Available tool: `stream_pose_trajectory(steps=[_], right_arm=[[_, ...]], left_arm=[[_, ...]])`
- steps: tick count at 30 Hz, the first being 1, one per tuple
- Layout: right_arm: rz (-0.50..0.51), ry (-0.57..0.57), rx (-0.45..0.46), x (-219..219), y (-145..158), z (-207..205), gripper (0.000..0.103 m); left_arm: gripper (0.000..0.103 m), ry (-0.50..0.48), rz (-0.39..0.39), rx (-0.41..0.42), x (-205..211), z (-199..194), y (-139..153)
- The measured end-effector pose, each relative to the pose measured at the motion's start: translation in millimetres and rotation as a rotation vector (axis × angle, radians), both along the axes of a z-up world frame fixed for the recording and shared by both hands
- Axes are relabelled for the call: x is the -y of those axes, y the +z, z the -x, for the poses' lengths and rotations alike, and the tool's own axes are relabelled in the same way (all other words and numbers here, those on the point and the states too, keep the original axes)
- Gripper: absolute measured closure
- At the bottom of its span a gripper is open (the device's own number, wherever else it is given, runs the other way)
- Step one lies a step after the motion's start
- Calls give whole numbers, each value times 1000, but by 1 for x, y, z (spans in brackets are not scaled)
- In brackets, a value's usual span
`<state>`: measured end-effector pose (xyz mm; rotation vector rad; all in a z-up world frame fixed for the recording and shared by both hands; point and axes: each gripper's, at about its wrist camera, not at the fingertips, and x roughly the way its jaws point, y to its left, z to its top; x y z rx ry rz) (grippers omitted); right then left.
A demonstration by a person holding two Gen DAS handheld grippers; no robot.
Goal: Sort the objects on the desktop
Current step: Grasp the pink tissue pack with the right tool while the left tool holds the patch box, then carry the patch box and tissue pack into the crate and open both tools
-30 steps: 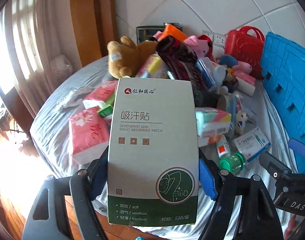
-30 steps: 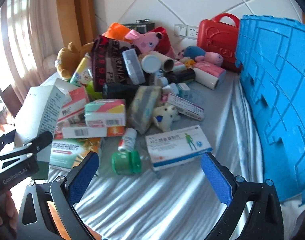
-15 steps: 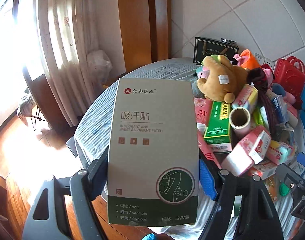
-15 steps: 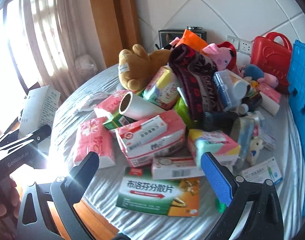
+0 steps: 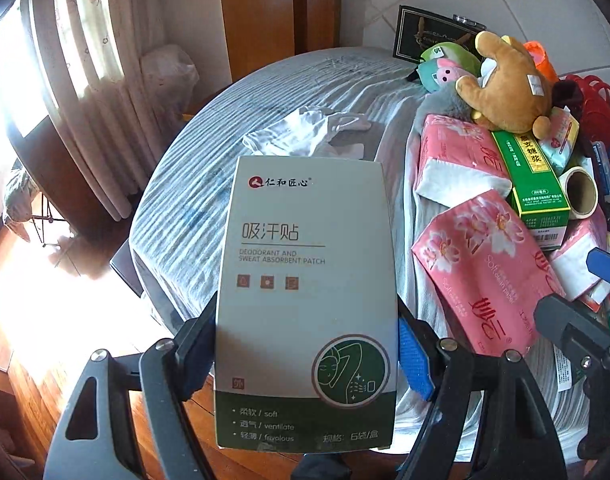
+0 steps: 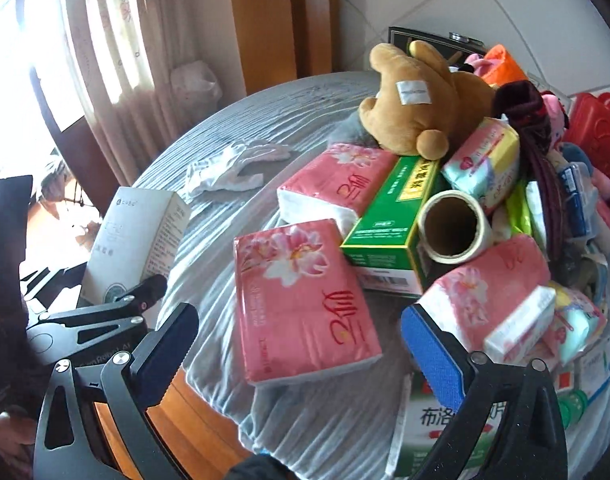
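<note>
Item: deodorant and sweat absorbent patch box [image 5: 305, 300], grey-green, upright, pinched at its side edges by the left gripper [image 5: 307, 344]. Its lower edge hides the gripper's throat. Right gripper [image 6: 297, 344]: jaws spread, nothing between the pads; a pink tissue pack [image 6: 301, 300] lies beyond them on the grey cloth-covered table [image 6: 265, 120]. Only the right wrist view shows the box's white side panel, at 9 o'clock. Brown plush bear [image 6: 417, 104] at 1 o'clock; the heap at the right edge is cut off.

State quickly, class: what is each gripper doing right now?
Left gripper: shut on the sweat patch box.
Right gripper: open, holding nothing.
</note>
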<state>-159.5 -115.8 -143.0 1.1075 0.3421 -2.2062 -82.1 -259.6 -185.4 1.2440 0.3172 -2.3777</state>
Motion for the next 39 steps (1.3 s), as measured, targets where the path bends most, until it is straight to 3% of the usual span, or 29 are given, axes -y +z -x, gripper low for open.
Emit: stream_pose_trajectory(steps=[8,17,18,20,24,30,39], right_arm=[[-119,-58,40,3,-40,12,0],[-134,-49,81,14,-59,15,0],[-130,-62,84,13,-59,15,7],[-119,-77,73,13,-54,13,11],[-73,-63,25,17,-29,2,13],[42,-53,-120,16,37,-11,13],[137,-230,-364,-50,137,-9,13]], left_arm=[[26,-47,-26,20,3,6,-14],[26,-77,-11,26,4,8,-17],[26,-80,-7,24,4,7,-15],[26,-80,4,18,5,6,-11],[26,-65,36,-33,10,2,12],[26,-65,104,-159,10,0,70],[26,-197,147,-368,-48,28,154]])
